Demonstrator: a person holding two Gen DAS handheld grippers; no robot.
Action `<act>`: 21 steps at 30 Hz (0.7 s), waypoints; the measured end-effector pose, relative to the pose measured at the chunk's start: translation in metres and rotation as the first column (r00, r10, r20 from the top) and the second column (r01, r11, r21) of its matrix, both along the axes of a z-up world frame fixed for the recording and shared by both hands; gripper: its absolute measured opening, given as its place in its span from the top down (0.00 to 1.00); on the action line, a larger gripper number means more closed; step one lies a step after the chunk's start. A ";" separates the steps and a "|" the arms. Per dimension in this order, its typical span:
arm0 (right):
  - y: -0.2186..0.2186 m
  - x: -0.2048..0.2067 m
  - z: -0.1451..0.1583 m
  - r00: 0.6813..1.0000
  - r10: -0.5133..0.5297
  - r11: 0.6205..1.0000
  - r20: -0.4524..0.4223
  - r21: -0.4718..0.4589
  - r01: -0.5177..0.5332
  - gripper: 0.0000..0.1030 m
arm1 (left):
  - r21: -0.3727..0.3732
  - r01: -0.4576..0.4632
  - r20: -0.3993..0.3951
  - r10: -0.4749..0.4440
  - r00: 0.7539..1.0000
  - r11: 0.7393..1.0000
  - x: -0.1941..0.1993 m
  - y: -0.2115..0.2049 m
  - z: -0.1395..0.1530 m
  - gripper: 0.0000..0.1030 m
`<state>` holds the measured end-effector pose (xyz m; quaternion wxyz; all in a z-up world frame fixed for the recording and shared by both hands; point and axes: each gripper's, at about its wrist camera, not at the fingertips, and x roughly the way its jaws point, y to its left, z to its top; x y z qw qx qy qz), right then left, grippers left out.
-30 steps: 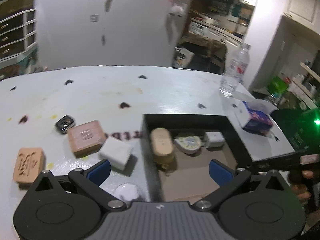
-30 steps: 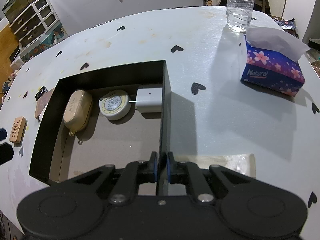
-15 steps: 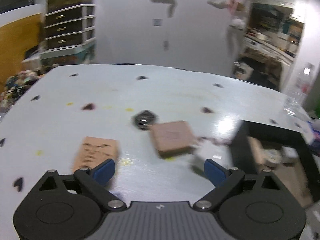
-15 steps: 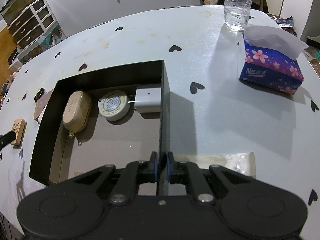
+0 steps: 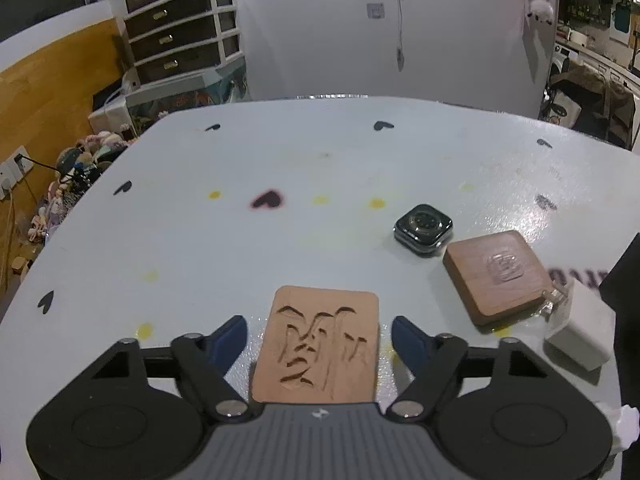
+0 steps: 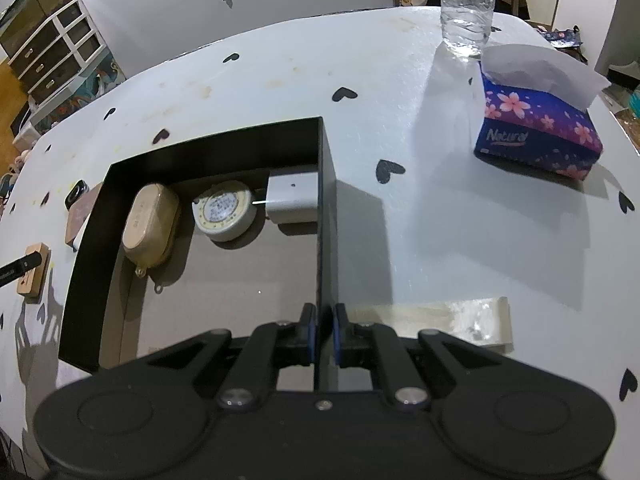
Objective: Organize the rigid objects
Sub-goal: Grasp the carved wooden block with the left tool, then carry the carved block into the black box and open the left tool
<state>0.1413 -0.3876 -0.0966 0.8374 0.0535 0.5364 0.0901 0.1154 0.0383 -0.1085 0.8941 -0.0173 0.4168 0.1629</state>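
My left gripper [image 5: 318, 334] is open, its blue pads on either side of a light carved wooden block [image 5: 318, 350] that lies flat on the white table. Right of it lie a darker wooden block [image 5: 496, 276], a black smartwatch body [image 5: 423, 229] and a white charger [image 5: 580, 330]. My right gripper [image 6: 324, 334] is shut on the right wall of the black box [image 6: 322, 216]. Inside the box are a tan case [image 6: 150, 224], a round tape measure [image 6: 224, 210] and a white adapter [image 6: 292, 198]. The light block also shows in the right wrist view [image 6: 34, 270].
A blue tissue box [image 6: 536, 132] and a clear water bottle [image 6: 468, 4] stand at the table's far right. A strip of clear tape [image 6: 436, 318] lies by the box. Drawers [image 5: 180, 40] and clutter stand beyond the table's left edge.
My left gripper swung left, away from the box, and came down around the light carved block. My right gripper stayed clamped on the box wall.
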 end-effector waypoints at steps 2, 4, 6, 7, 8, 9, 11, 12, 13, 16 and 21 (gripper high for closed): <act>0.000 -0.001 0.000 1.000 -0.003 1.000 -0.001 0.000 0.003 0.91 | -0.010 0.001 -0.013 -0.001 1.000 1.000 0.000 0.002 -0.002 0.34; 0.001 -0.001 0.000 1.000 -0.005 1.000 -0.001 -0.001 0.005 0.91 | -0.024 0.000 -0.012 0.000 1.000 1.000 -0.001 0.003 -0.002 0.37; 0.001 -0.001 0.000 1.000 -0.006 1.000 -0.001 -0.002 0.006 0.91 | -0.021 0.002 -0.013 -0.002 1.000 1.000 -0.001 0.001 -0.003 0.37; 0.001 -0.001 0.000 1.000 -0.005 1.000 -0.001 -0.002 0.005 0.92 | -0.021 0.004 -0.016 -0.005 1.000 1.000 -0.001 0.001 -0.002 0.37; 0.001 -0.001 0.000 1.000 -0.005 1.000 -0.001 -0.003 0.005 0.92 | -0.026 0.005 -0.018 -0.005 1.000 1.000 -0.002 0.001 -0.002 0.37; 0.001 -0.001 0.000 1.000 -0.004 1.000 -0.001 -0.004 0.004 0.92 | -0.031 0.004 -0.017 -0.004 1.000 1.000 -0.003 0.000 -0.001 0.37; 0.001 -0.001 0.000 1.000 -0.004 1.000 0.000 -0.005 0.004 0.92 | -0.039 0.008 -0.005 -0.009 1.000 0.999 -0.006 -0.002 0.002 0.37; 0.001 -0.001 0.000 1.000 -0.004 1.000 0.000 -0.004 0.004 0.92 | -0.042 0.014 0.003 -0.014 1.000 0.999 -0.008 -0.005 0.005 0.37; 0.001 -0.001 0.000 1.000 -0.004 1.000 0.000 -0.004 0.004 0.92 | -0.045 0.025 0.010 -0.024 1.000 0.999 -0.010 -0.008 0.009 0.37; 0.001 -0.001 0.000 1.000 -0.001 1.000 -0.001 -0.005 0.001 0.92 | -0.056 0.088 0.039 -0.086 0.996 0.994 -0.014 -0.025 0.024 0.37; 0.001 -0.001 0.000 1.000 0.006 1.000 0.001 -0.005 -0.006 0.92 | -0.074 0.259 0.121 -0.249 0.961 0.963 -0.013 -0.068 0.058 0.37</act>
